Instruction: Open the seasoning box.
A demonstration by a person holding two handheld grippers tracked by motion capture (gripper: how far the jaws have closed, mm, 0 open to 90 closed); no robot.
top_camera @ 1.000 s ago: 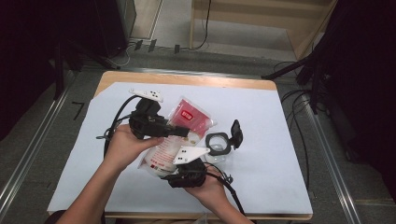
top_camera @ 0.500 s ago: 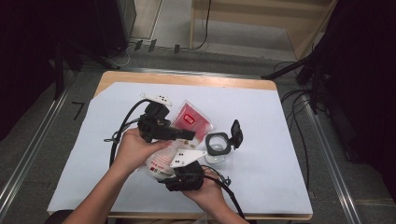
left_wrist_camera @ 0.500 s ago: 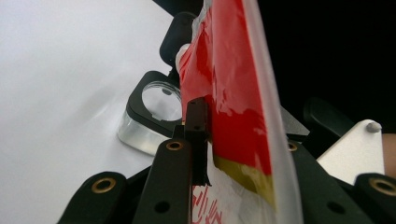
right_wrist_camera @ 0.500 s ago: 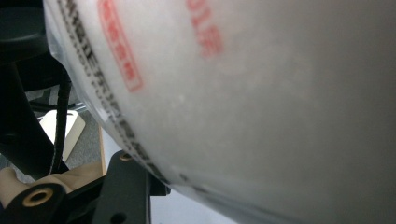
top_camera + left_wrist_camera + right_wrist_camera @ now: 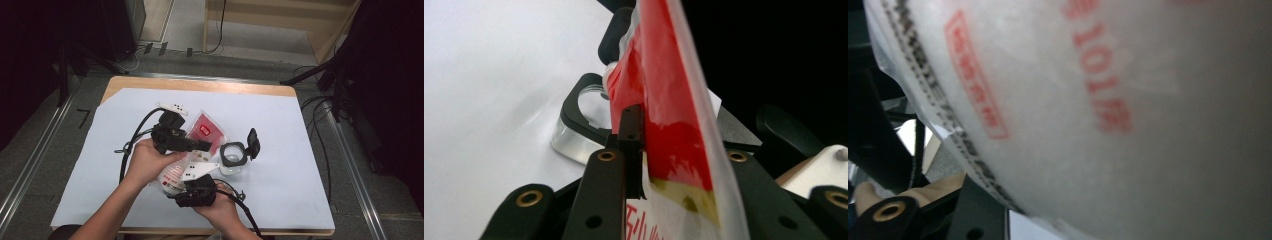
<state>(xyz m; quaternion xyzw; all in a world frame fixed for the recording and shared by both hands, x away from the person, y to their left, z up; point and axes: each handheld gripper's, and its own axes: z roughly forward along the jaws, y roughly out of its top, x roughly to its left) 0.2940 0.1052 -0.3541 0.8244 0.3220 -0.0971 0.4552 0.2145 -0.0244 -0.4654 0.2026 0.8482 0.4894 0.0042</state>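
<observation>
Currently my left gripper (image 5: 202, 146) pinches the red top of the soft, crinkly plastic pouch (image 5: 192, 150) at frame center, jaws just easing open, right gripper (image 5: 192, 175) clamps its white bottom; light, slippery, so grip edges.

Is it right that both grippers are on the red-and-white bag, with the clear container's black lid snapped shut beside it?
Not quite: the container stands open, its black lid flipped up, as the high view shows. Both grippers, left and right, are on the bag.
</observation>
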